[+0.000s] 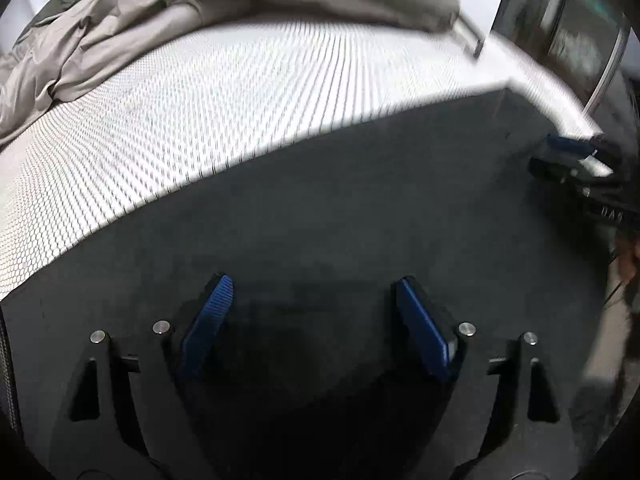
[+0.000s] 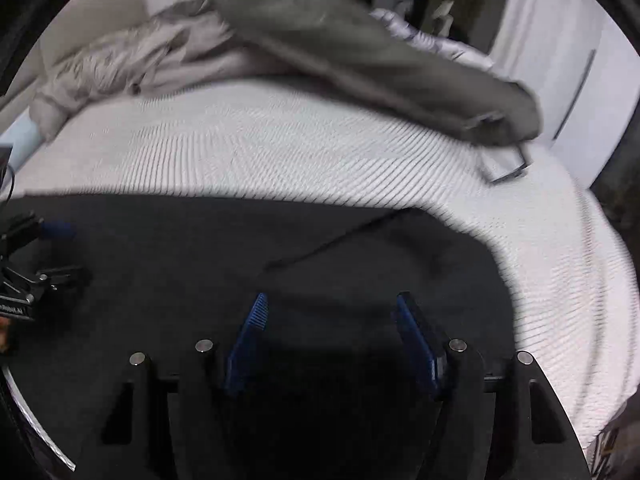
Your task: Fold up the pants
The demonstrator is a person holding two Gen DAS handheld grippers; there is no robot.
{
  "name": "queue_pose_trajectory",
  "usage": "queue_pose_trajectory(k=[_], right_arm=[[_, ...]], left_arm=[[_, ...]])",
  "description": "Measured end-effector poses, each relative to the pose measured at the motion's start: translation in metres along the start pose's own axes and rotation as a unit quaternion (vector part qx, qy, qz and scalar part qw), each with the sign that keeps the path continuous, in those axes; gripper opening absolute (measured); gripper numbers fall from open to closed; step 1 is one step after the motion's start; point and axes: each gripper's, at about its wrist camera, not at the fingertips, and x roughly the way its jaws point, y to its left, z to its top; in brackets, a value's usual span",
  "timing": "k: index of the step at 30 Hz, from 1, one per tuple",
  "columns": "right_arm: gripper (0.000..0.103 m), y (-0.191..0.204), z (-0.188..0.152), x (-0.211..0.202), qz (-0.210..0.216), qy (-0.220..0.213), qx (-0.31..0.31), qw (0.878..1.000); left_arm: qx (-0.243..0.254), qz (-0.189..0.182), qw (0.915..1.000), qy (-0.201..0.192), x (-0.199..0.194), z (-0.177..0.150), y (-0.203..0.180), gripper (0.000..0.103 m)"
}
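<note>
Here we have the dark pants (image 2: 280, 248) flat on the white bed (image 2: 280, 144), long axis nine to three — left claw (image 1: 310, 320) and right claw (image 2: 332, 332) both wide, empty, just above them.

Each view is taken steeply downward along open fingers, close above the dark pants (image 1: 320, 220), which lie beneath and ahead of them. The white bedcover (image 2: 280, 140) beyond is shared.

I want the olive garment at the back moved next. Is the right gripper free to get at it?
Probably yes: the right gripper is open and empty above the dark pants, and only bare white bedcover lies before the olive garment.
</note>
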Motion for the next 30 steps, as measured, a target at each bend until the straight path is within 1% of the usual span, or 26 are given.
queue_pose_trajectory(k=[1,2,4,5,7,9,10,11,12,13,14,16,17,18,19,20,21,22,23,24,25,26,27,28,29,30], right_arm=[[0.066,-0.008,-0.006,0.015,-0.022,0.018,-0.002,1.000],[0.066,-0.010,-0.013,0.018,-0.043,0.021,0.001,0.999],[0.064,-0.022,-0.017,0.013,-0.017,0.019,0.028,0.999],[0.062,-0.022,-0.018,0.009,-0.017,0.019,0.031,0.999],[0.061,-0.016,-0.016,0.005,-0.024,0.014,0.017,0.999],[0.062,-0.001,-0.018,-0.004,-0.041,0.006,0.010,0.999],[0.062,-0.005,-0.022,-0.011,-0.041,0.005,0.009,0.999],[0.062,0.002,-0.023,-0.019,-0.033,0.003,0.007,0.999],[0.062,0.015,-0.027,-0.032,-0.013,-0.010,0.007,1.000],[0.062,0.030,-0.031,-0.046,0.012,-0.022,0.006,1.000],[0.062,0.043,-0.033,-0.053,0.031,-0.027,0.001,0.999],[0.064,0.075,-0.039,-0.065,0.071,-0.037,-0.013,0.997],[0.064,0.094,-0.041,-0.068,0.098,-0.038,-0.018,0.994],[0.064,0.104,-0.041,-0.067,0.116,-0.037,-0.021,0.992],[0.065,0.121,-0.043,-0.065,0.136,-0.031,-0.031,0.990],[0.065,0.121,-0.039,-0.053,0.142,-0.024,-0.040,0.989],[0.065,0.131,-0.041,-0.047,0.135,-0.015,-0.057,0.989],[0.065,0.136,-0.045,-0.045,0.117,-0.014,-0.071,0.990],[0.065,0.140,-0.050,-0.049,0.109,-0.017,-0.078,0.991],[0.066,0.136,-0.054,-0.051,0.093,-0.018,-0.082,0.992],[0.067,0.126,-0.057,-0.055,0.071,-0.018,-0.080,0.994],[0.069,0.118,-0.063,-0.060,0.041,-0.018,-0.074,0.996],[0.071,0.104,-0.067,-0.061,-0.004,-0.019,-0.065,0.998],[0.074,0.090,-0.066,-0.060,-0.023,-0.018,-0.058,0.998],[0.074,0.076,-0.070,-0.060,-0.036,-0.013,-0.039,0.999],[0.074,0.069,-0.073,-0.061,-0.033,-0.012,-0.022,0.999]], left_arm=[[0.001,-0.001,1.0000,-0.005,-0.001,-0.002,0.003,0.084],[0.002,0.002,1.0000,-0.001,-0.004,-0.004,0.008,0.084],[-0.003,0.039,0.9992,0.001,-0.011,-0.012,0.031,0.088],[-0.020,0.056,0.9982,0.003,-0.013,-0.017,0.046,0.089],[-0.075,0.074,0.9944,0.008,-0.022,-0.032,0.084,0.090],[-0.101,0.101,0.9897,0.006,-0.036,-0.046,0.109,0.089],[-0.106,0.122,0.9868,0.006,-0.043,-0.052,0.116,0.085],[-0.111,0.132,0.9850,-0.001,-0.052,-0.058,0.120,0.082],[-0.119,0.111,0.9865,-0.013,-0.060,-0.064,0.121,0.075],[-0.125,0.082,0.9885,-0.021,-0.067,-0.069,0.117,0.074],[-0.127,0.062,0.9896,-0.028,-0.072,-0.072,0.112,0.074],[-0.109,0.024,0.9928,-0.043,-0.075,-0.076,0.083,0.074],[-0.096,0.010,0.9943,-0.045,-0.073,-0.073,0.068,0.074],[-0.080,-0.001,0.9959,-0.042,-0.067,-0.072,0.050,0.074],[-0.062,0.001,0.9975,-0.035,-0.061,-0.073,0.037,0.075],[-0.038,0.023,0.9986,-0.028,-0.055,-0.075,0.024,0.075],[-0.024,0.035,0.9987,-0.029,-0.052,-0.075,0.015,0.075],[-0.019,0.036,0.9987,-0.030,-0.054,-0.077,0.015,0.075],[-0.024,0.034,0.9988,-0.025,-0.058,-0.079,0.019,0.074],[-0.038,0.043,0.9981,-0.021,-0.064,-0.080,0.029,0.074],[-0.047,0.058,0.9970,-0.020,-0.070,-0.082,0.040,0.074],[-0.052,0.081,0.9952,-0.020,-0.076,-0.089,0.056,0.074],[-0.058,0.109,0.9921,-0.018,-0.082,-0.097,0.072,0.074],[-0.071,0.131,0.9887,-0.016,-0.088,-0.107,0.089,0.074],[-0.089,0.135,0.9867,-0.019,-0.093,-0.117,0.103,0.074],[-0.105,0.130,0.9857,-0.024,-0.098,-0.126,0.115,0.074]])
